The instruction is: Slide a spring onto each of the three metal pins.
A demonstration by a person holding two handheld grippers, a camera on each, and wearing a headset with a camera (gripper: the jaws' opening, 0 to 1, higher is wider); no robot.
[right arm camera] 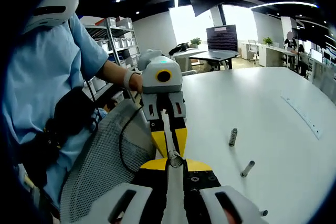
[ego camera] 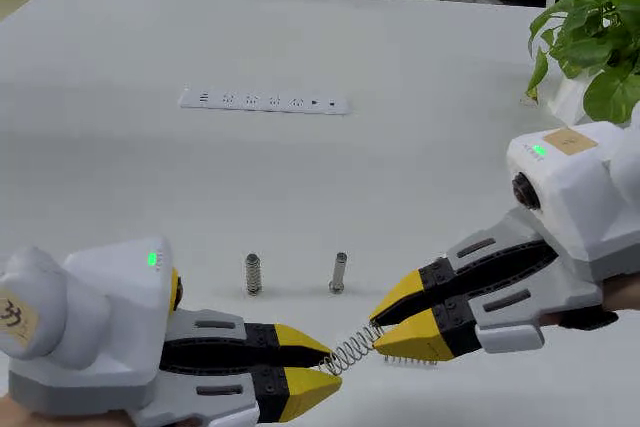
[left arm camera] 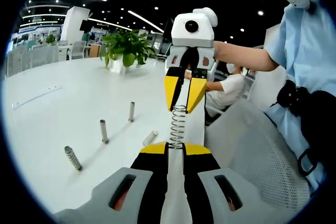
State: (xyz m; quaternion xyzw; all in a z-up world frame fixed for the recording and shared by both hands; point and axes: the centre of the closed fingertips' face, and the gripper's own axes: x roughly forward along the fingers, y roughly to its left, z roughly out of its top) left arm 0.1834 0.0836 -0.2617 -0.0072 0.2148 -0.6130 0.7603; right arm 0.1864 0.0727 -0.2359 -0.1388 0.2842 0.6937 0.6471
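Silver spring (ego camera: 350,350) aloft, second spring (ego camera: 253,276) around upright pin (ego camera: 253,259)

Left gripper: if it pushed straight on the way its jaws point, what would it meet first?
The left gripper grips one end of the spring; dead ahead the right gripper pinches the other end. Going on would likely squash the spring, then meet those yellow tips.

Left gripper (ego camera: 335,367), right gripper (ego camera: 375,330): jaws closed.

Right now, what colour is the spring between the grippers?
The spring is bare silver metal, clearest in the left gripper view.
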